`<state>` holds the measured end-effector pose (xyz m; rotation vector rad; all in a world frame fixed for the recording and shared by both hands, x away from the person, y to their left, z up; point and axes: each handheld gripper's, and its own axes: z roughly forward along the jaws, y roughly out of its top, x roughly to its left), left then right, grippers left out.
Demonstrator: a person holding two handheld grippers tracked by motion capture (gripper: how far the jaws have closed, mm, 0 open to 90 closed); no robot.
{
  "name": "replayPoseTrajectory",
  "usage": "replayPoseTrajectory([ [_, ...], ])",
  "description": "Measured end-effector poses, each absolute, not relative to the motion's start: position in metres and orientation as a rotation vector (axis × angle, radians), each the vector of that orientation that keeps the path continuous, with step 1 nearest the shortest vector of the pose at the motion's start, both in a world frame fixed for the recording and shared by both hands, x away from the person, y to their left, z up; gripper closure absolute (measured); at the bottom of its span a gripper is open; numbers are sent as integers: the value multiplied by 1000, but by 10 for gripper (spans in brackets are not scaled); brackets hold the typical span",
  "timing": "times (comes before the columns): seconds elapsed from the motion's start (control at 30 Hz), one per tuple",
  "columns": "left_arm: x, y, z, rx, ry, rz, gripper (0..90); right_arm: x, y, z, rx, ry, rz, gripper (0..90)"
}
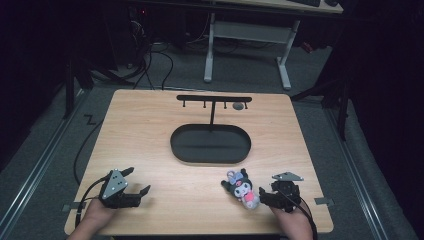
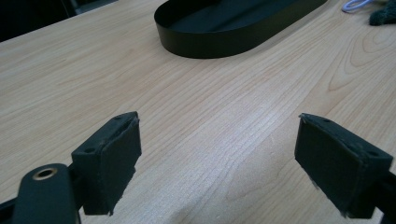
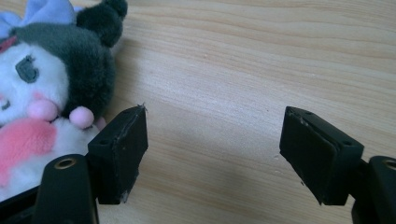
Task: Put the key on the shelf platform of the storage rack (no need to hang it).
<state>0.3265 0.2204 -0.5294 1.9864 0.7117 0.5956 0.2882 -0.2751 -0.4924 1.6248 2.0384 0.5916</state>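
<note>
A small plush toy (image 1: 242, 187), black and white with a pink front and a lilac bow, lies on the wooden table (image 1: 150, 130) at the near right. My right gripper (image 1: 266, 193) rests just right of it, open. In the right gripper view the plush toy (image 3: 46, 93) lies outside the left jaw, and the right gripper (image 3: 215, 130) has only bare wood between its pads. My left gripper (image 1: 140, 180) sits at the near left, open. In its own view the left gripper (image 2: 219, 130) holds nothing.
A black oval tray (image 1: 175, 150) sits mid-table, its wall (image 2: 210, 44) ahead of the left gripper. Behind it stands a black T-shaped rack (image 1: 214, 98) with hooks, a small grey item (image 1: 238, 106) hanging from it. A white-legged desk (image 1: 210, 55) and cables lie beyond the far edge.
</note>
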Motion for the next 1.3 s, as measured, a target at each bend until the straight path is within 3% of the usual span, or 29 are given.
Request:
replayPoseTrajectory([
  [1.3, 326, 221, -529, 1983, 707, 592, 155, 300, -265, -475, 1585, 2325, 297, 233],
])
